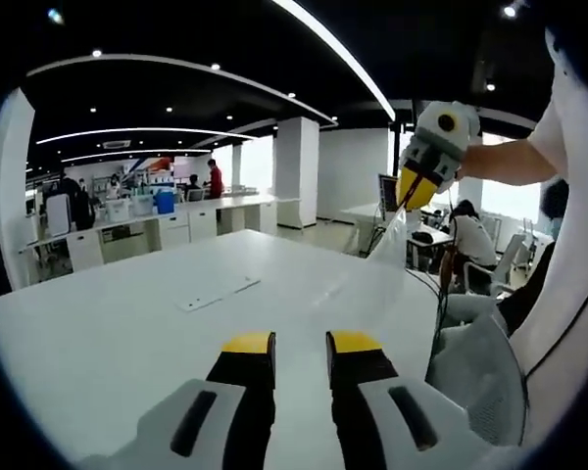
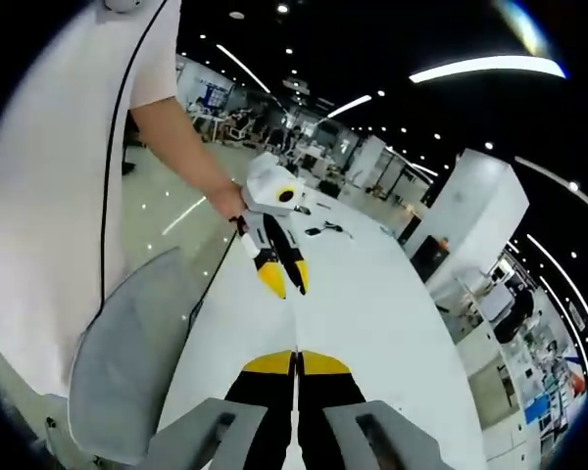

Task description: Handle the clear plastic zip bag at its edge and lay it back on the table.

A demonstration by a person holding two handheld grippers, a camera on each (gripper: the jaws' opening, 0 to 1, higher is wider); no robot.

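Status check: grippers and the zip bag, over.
Right gripper shut on clear zip bag, held above white table. Left gripper open, empty. Nothing in the way.

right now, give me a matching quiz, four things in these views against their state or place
Things:
1. left gripper
2. right gripper
3. zip bag
4. grey chair

States or places:
A. hanging above the table
B. jaws apart
C. beside the table's edge
D. jaws shut

Pairs: 1-B, 2-D, 3-A, 4-C
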